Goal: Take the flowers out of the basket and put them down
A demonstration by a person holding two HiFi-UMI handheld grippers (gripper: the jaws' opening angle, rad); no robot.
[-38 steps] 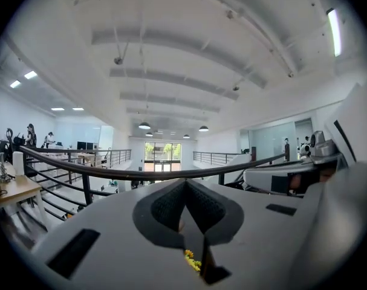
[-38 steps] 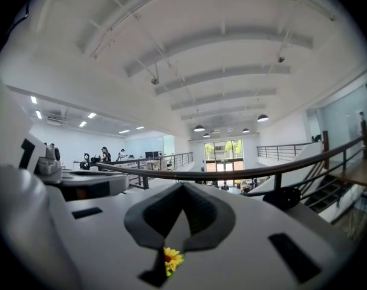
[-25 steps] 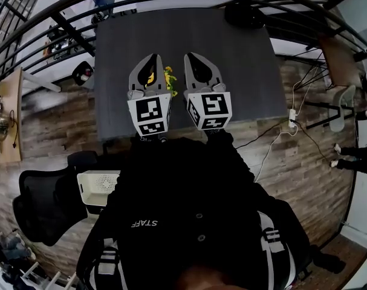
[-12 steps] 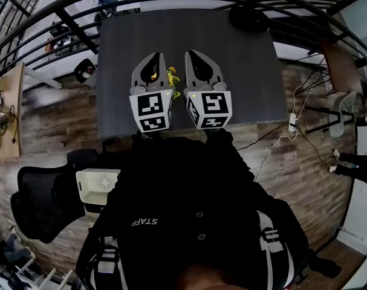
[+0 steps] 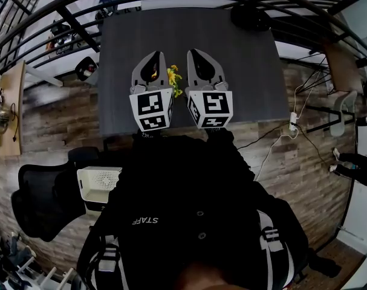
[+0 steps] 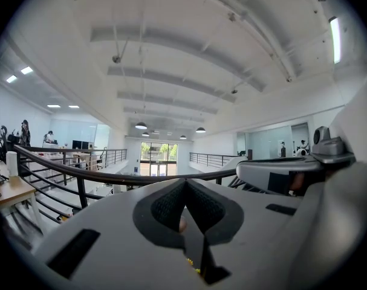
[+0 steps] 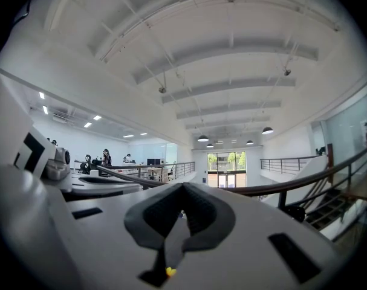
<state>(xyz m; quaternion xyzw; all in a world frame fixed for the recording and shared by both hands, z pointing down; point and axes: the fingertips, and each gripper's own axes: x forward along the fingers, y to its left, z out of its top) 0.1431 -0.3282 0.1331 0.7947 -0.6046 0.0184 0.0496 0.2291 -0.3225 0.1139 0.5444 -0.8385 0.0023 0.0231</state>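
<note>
A small bunch of yellow flowers (image 5: 173, 78) with green leaves lies on the dark grey table (image 5: 231, 59), in the gap between my two grippers. My left gripper (image 5: 152, 54) hovers level just left of the bunch, jaws shut with nothing gripped; an orange bloom (image 5: 153, 72) shows through its frame. My right gripper (image 5: 192, 52) hovers just right of the flowers, jaws also together and empty. In the left gripper view the left gripper (image 6: 185, 183) has its pads meeting at the tip, yellow specks showing below. The right gripper (image 7: 183, 186) looks the same in its own view.
A black round object (image 5: 250, 16) sits at the table's far right corner. Dark railings (image 5: 62, 23) curve behind the table. A white perforated crate (image 5: 98, 183) stands by a black office chair (image 5: 41, 207) at the near left. A power strip (image 5: 292, 121) with cables lies on the wooden floor to the right.
</note>
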